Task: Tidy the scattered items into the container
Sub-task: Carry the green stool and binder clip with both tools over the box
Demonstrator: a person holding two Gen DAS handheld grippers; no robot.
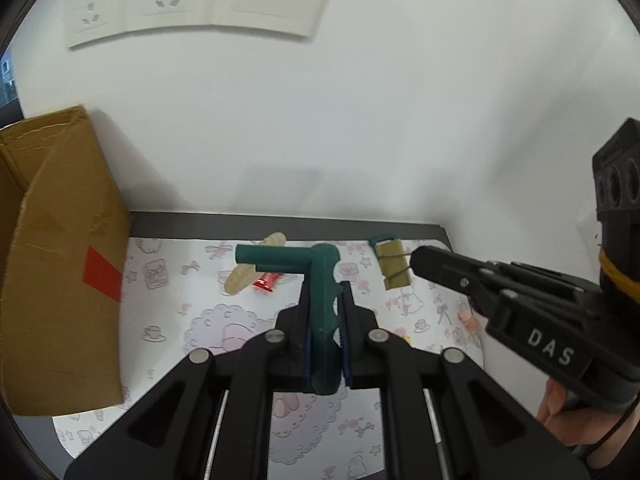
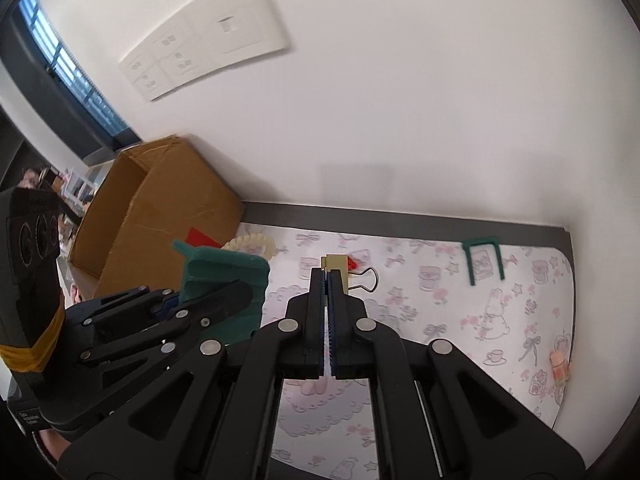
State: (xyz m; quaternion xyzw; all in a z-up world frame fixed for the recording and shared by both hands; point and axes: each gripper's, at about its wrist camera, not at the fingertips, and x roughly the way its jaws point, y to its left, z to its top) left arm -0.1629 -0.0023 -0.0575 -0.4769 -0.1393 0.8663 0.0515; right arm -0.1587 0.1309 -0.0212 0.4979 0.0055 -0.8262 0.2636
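Left tool point(image 1: 326, 300) pinches green L-shaped piece point(image 1: 320, 280) upright; right tool point(image 2: 329, 280) pinches binder clip point(image 2: 340, 270).

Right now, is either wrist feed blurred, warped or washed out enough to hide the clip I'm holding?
Left wrist view: the cardboard box is smeared by motion blur, fisheye bends the socket panel, yet the gold binder clip reads clearly at the right gripper. Right wrist view: the wall is bright, and its own fingers hide most of the clip. The green L-shaped part sits sharp in the left gripper.
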